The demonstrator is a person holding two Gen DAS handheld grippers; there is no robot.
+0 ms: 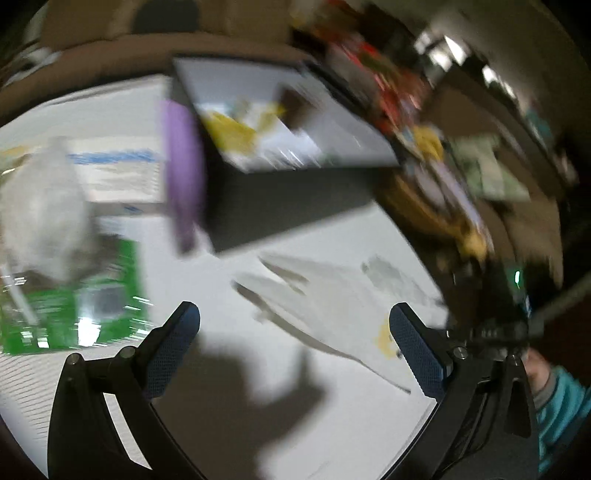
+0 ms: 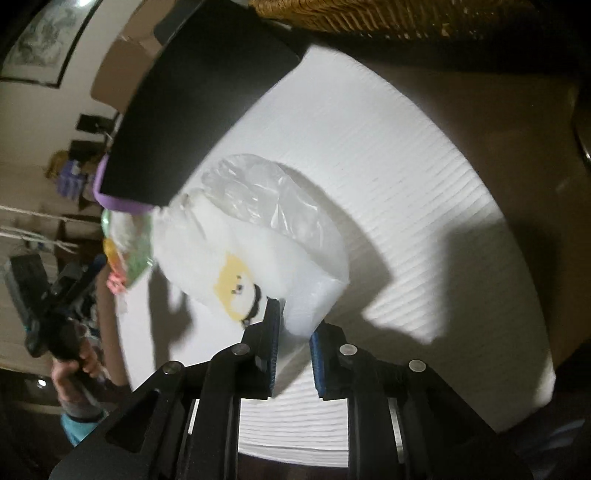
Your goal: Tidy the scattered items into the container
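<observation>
My right gripper (image 2: 295, 325) hangs low over the white ribbed table (image 2: 406, 184). Its jaws stand a little apart and open. A white plastic bag (image 2: 258, 251) with a yellow cartoon print lies there, one corner between the fingertips. The black container (image 2: 192, 103) stands just beyond it. In the blurred left wrist view my left gripper (image 1: 295, 332) is wide open over the same bag (image 1: 325, 302), holding nothing. The container (image 1: 288, 206) there shows a pale inside with yellow items. A purple item (image 1: 183, 173) rests against its left side.
A green packet (image 1: 74, 314) and a crumpled clear bag (image 1: 40, 210) lie at the left of the table. A wicker basket (image 2: 351, 14) sits behind the container. Cluttered shelves (image 1: 424, 122) fill the right. A hand in a teal sleeve (image 2: 74, 369) holds the other gripper.
</observation>
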